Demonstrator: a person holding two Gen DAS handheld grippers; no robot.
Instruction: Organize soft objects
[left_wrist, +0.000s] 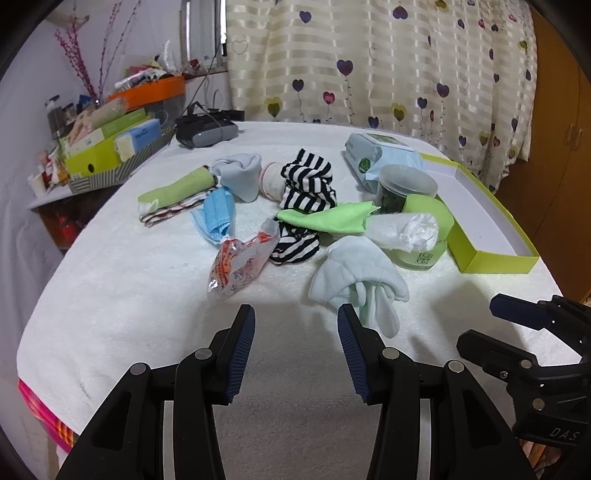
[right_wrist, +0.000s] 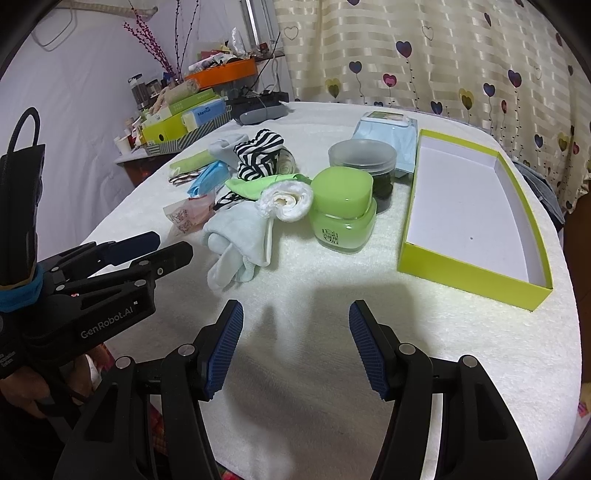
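A heap of soft things lies mid-table: a pale blue sock (left_wrist: 356, 275) (right_wrist: 240, 236) nearest, black-and-white striped cloth (left_wrist: 308, 181) (right_wrist: 258, 155), a green cloth (left_wrist: 328, 218), a rolled white cloth (right_wrist: 286, 201), a blue face mask (left_wrist: 218, 216) and a folded green towel (left_wrist: 177, 192). An open lime-green box (right_wrist: 469, 218) (left_wrist: 480, 214) with nothing in it lies to the right. My left gripper (left_wrist: 296, 347) (right_wrist: 166, 247) is open and empty, just short of the sock. My right gripper (right_wrist: 295, 343) (left_wrist: 480, 317) is open and empty above bare table.
A green jar (right_wrist: 341, 214), a grey-lidded container (right_wrist: 364, 158) and a wipes pack (right_wrist: 388, 129) stand by the box. A printed plastic packet (left_wrist: 240, 262) lies near the mask. A dark device (left_wrist: 207, 131) sits at the far edge. A cluttered shelf (left_wrist: 103, 147) stands at the left.
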